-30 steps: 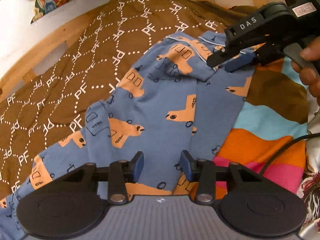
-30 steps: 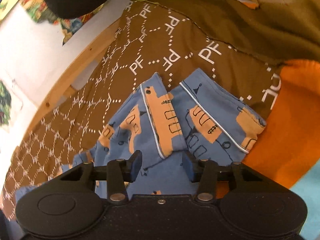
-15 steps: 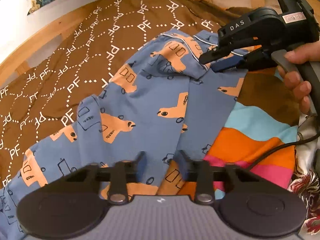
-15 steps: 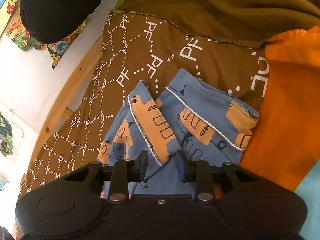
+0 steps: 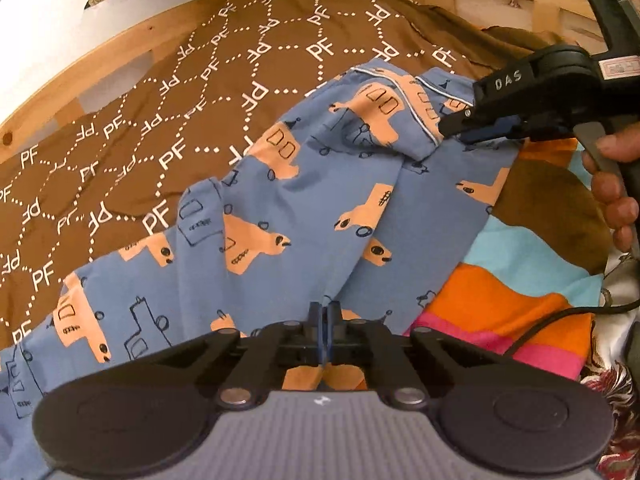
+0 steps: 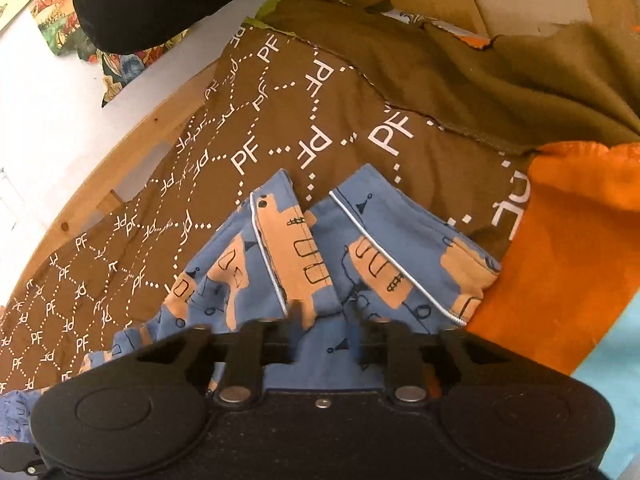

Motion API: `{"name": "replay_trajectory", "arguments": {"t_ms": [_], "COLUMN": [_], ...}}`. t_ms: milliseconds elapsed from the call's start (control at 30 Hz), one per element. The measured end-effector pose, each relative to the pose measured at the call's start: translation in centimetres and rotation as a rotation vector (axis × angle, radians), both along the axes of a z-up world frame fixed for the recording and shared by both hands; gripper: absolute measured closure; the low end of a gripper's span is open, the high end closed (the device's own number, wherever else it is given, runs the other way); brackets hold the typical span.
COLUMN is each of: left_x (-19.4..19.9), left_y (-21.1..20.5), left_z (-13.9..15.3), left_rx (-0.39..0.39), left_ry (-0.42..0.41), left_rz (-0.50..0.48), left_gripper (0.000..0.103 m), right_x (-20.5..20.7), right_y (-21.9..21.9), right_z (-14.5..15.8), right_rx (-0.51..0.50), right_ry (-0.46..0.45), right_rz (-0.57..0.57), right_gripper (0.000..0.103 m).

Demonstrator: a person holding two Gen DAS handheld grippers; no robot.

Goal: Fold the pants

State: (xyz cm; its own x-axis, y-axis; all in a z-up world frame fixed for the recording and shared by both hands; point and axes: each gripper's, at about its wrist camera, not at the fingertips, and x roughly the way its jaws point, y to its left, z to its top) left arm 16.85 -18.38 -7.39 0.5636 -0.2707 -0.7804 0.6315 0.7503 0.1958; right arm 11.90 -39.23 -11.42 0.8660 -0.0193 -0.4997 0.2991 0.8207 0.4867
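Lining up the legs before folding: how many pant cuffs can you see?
2. One cuff lies on the brown blanket; the other cuff sits just right of it in the right wrist view, reaching the orange blanket. None seems hidden.

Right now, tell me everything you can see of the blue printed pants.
The blue cotton-looking pants with orange vehicle prints and dark outline drawings lie rumpled across the brown PF-lettered blanket, partly over a striped multicoloured cloth. White piping edges the two cuffs. The left gripper is shut on a fold near the waist; the right gripper has its fingers at the cuff end.
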Motion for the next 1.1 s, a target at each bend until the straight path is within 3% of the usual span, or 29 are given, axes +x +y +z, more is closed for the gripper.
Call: {"name": "replay_trajectory", "arguments": {"t_ms": [200, 233, 267, 300, 500, 600, 700, 767, 933, 1000, 1033, 1100], "left_x": [0.3, 0.3, 0.4, 0.4, 0.2, -0.5, -1.0, -1.4, -1.6, -1.7, -1.8, -1.8], "left_y": [0.2, 0.2, 0.1, 0.1, 0.2, 0.8, 1.0, 0.9, 0.2, 0.2, 0.3, 0.7], "left_z": [-0.3, -0.3, -0.4, -0.4, 0.0, 0.9, 1.5, 1.3, -0.4, -0.5, -0.5, -0.1], "left_rx": [-0.009, -0.011, -0.011, -0.010, -0.021, -0.049, -0.059, -0.044, 0.010, 0.014, 0.012, 0.001], "left_ry": [0.016, 0.017, 0.018, 0.019, 0.003, -0.018, -0.018, -0.015, 0.018, 0.010, 0.006, 0.014], "left_rz": [0.014, 0.017, 0.019, 0.021, 0.017, -0.013, -0.063, -0.101, -0.130, -0.140, -0.141, -0.130], "left_gripper": [0.101, 0.101, 0.101, 0.101, 0.101, 0.101, 0.101, 0.101, 0.101, 0.100, 0.097, 0.075], "right_x": [1.8, 2.1, 2.3, 2.4, 0.6, -1.6, -3.2, -3.6, -2.5, -2.3, -2.2, -2.5], "right_y": [0.6, 0.9, 1.2, 1.4, 1.1, 1.2, 1.1, 0.6, -0.7, -0.5, -0.4, -0.4], "right_z": [-0.3, -0.3, -0.3, -0.3, 1.5, 3.9, 6.0, 6.3, 4.9, 4.5, 4.3, 4.5], "right_rx": [-0.103, -0.133, -0.167, -0.188, -0.205, -0.299, -0.459, -0.512, -0.486, -0.512, -0.523, -0.521], "right_ry": [0.009, 0.012, 0.019, 0.026, -0.024, -0.041, -0.010, 0.034, 0.159, 0.185, 0.199, 0.176], "right_rz": [0.037, 0.043, 0.043, 0.045, 0.032, 0.022, -0.005, -0.029, -0.030, -0.035, -0.043, -0.055], "right_gripper": [0.070, 0.073, 0.084, 0.089, 0.096, 0.096, 0.096, 0.096, 0.095, 0.089, 0.086, 0.072]}}
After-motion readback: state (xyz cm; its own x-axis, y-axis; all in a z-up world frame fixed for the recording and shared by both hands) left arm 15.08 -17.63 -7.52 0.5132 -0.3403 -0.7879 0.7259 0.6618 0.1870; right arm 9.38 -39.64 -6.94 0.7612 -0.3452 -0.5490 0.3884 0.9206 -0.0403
